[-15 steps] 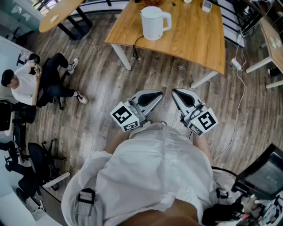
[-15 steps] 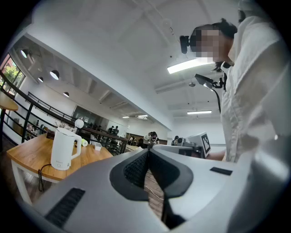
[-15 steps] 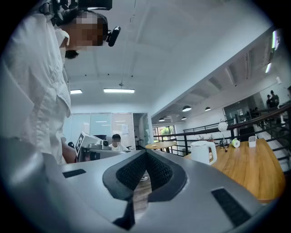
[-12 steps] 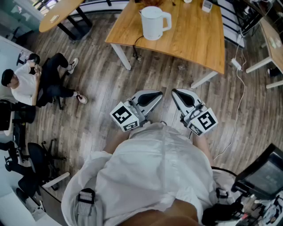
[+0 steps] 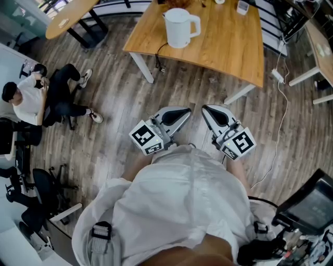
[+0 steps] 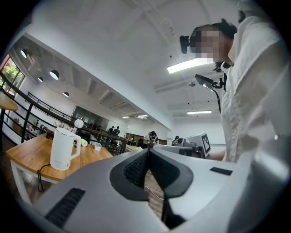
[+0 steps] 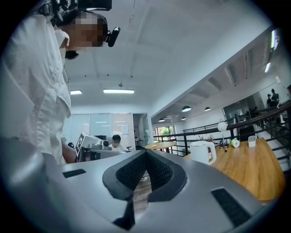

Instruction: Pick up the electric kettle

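Observation:
A white electric kettle with a side handle stands near the left corner of a wooden table, its black cord hanging over the edge. It also shows as the kettle in the left gripper view and the kettle in the right gripper view. My left gripper and right gripper are held close to my body, well short of the table, tips angled toward each other. Both are shut with nothing between the jaws.
A person in white sits on the wood floor at the left beside office chairs. A round table stands at the back left. A white cable and power strip lie right of the table. A small white box sits at the table's far edge.

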`<control>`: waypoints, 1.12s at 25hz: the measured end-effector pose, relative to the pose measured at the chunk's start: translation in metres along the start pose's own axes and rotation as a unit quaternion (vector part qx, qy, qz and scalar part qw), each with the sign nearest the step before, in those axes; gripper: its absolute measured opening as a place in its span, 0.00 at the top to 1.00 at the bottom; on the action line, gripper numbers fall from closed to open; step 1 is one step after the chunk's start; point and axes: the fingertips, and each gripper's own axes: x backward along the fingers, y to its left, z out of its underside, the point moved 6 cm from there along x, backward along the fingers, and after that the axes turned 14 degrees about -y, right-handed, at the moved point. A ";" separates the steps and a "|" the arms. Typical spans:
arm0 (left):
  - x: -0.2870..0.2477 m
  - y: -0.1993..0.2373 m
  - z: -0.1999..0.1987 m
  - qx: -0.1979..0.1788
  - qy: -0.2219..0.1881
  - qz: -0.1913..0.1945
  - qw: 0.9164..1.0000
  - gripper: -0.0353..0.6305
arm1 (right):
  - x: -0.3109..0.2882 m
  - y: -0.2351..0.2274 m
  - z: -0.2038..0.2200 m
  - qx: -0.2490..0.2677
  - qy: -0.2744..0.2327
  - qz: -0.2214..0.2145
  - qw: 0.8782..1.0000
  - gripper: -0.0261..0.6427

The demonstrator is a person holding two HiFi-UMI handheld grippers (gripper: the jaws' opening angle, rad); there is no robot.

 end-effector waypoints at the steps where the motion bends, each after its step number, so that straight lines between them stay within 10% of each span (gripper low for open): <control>1: 0.000 0.000 0.000 0.000 0.000 0.000 1.000 0.94 | 0.000 0.000 0.000 0.000 0.000 0.000 1.000 0.95; 28: -0.032 -0.012 0.015 -0.024 0.007 -0.026 0.999 0.94 | 0.035 -0.031 -0.007 -0.018 -0.024 -0.025 0.999 0.94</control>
